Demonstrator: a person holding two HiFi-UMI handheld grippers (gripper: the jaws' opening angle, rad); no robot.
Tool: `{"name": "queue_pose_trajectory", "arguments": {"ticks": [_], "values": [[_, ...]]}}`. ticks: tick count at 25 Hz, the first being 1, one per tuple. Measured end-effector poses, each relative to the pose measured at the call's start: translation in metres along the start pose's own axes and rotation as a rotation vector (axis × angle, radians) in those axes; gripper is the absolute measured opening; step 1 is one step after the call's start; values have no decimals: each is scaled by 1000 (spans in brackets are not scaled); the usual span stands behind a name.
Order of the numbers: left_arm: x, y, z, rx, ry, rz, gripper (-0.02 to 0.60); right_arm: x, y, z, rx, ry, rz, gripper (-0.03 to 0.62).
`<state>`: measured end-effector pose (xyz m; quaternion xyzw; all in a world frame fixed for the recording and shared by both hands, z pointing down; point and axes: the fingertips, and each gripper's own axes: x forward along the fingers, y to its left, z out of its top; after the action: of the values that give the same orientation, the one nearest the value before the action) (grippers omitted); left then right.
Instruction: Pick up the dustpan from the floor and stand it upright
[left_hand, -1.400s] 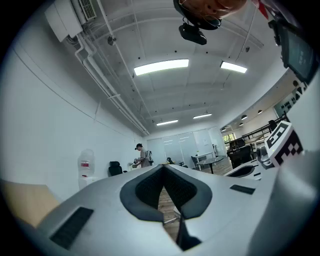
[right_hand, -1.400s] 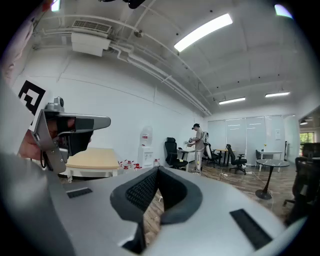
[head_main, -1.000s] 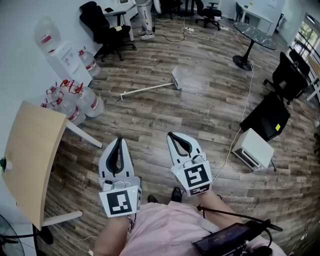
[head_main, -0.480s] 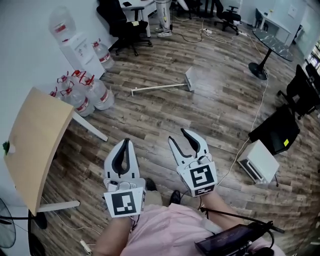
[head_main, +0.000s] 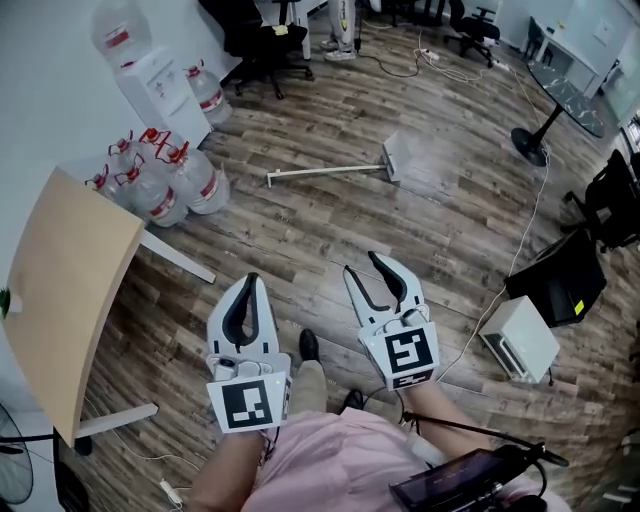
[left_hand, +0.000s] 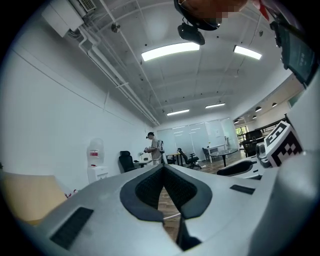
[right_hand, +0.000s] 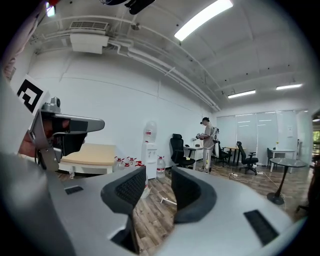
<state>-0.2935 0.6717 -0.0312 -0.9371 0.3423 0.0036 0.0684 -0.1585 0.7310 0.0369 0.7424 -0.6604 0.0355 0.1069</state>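
The dustpan (head_main: 338, 172) lies flat on the wooden floor (head_main: 300, 240), well apart from both tongs and on their far side. Its long axis runs left to right across the scene. The pan end (head_main: 392, 157) is on the right. The thin white handle reaches left and ends slightly nearer the person than the pan does.

The left tongs (head_main: 250, 279) are clenched on nothing, and the left gripper view shows the two pads meeting at the tip (left_hand: 163, 168). The right tongs (head_main: 364, 264) are released, with a clear gap between the pads and only floor visible through it (right_hand: 159, 175). Through that gap the handle's free end (right_hand: 168, 201) shows far off on the boards, so these tongs already point roughly at it.

Neither tongs has reached the dustpan, so the pick-up looks not yet begun. The handle tip lies almost straight beyond the left tongs, and the pan lies beyond and a little right of the right tongs. The right tongs sit slightly farther forward, so they look the nearer. Being released as well, they seem the likelier to take hold. Because the handle lies crosswise, the tongs will probably need to close across it, then lift so the pan swings down.

A cluster of water bottles (head_main: 170, 185) stands to the left of the handle tip, clear of it.
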Motion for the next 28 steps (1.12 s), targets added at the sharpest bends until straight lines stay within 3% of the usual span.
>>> {"name": "queue_pose_trajectory", "arguments": {"ticks": [5, 16, 24, 28], "values": [[62, 48, -9, -62, 11, 13, 9, 74, -9, 10, -18, 21, 0, 153], [157, 145, 0, 8, -71, 33, 9, 202, -21, 60, -55, -49, -18, 149], [200, 152, -29, 13, -31, -7, 9, 247, -36, 57, -49, -46, -30, 147], [227, 142, -42, -23, 1, -38, 9, 270, -51, 53, -37, -36, -29, 147]]}}
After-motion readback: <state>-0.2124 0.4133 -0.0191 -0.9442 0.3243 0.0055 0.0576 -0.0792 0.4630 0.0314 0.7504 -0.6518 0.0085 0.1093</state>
